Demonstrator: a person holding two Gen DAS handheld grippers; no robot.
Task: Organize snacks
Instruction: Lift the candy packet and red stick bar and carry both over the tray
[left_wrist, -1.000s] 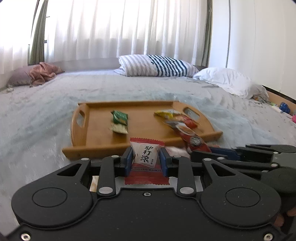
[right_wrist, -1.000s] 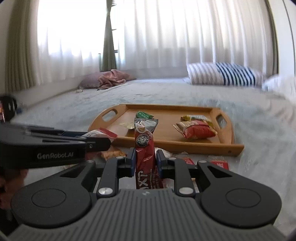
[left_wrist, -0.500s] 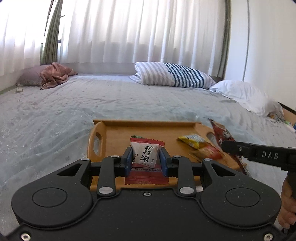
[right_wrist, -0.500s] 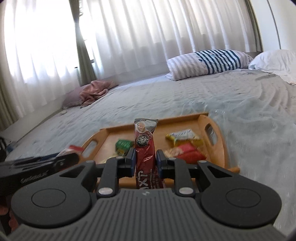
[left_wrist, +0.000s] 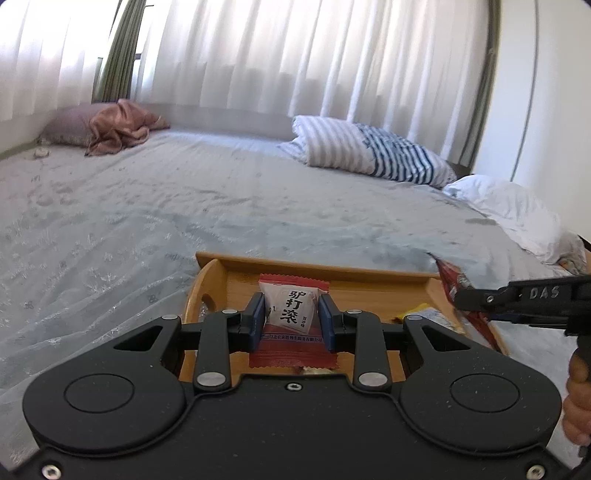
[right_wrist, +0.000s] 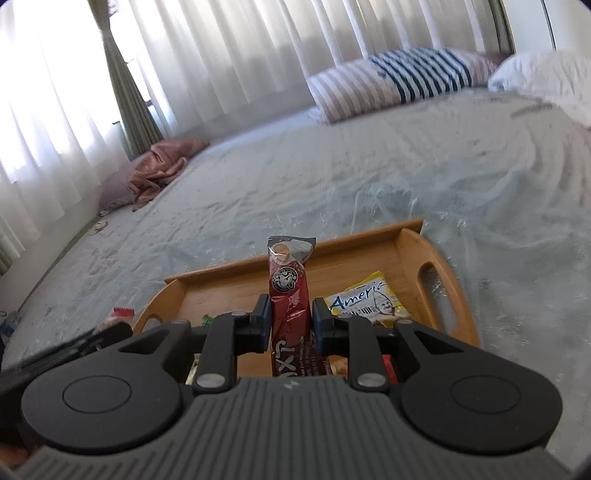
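My left gripper (left_wrist: 291, 317) is shut on a small red-and-white sachet (left_wrist: 291, 310) with black characters, held upright over the left end of a wooden tray (left_wrist: 332, 271). My right gripper (right_wrist: 289, 321) is shut on a long dark red snack stick pack (right_wrist: 290, 295), standing upright over the same wooden tray (right_wrist: 410, 254). A yellow and white packet (right_wrist: 364, 301) lies in the tray just right of that pack. In the left wrist view the right gripper (left_wrist: 461, 295) reaches in from the right with the red pack (left_wrist: 448, 277) in its jaws.
The tray sits on a grey-blue bed cover (left_wrist: 184, 206). A striped pillow (left_wrist: 369, 151) and a white pillow (left_wrist: 517, 210) lie at the far side, a pink cloth on a mauve cushion (left_wrist: 114, 127) at the far left. A hand (left_wrist: 576, 402) shows at the right edge.
Both grippers have moved forward over the tray with their packs still held. The tray now fills the near view and its front edge has dropped out of sight.
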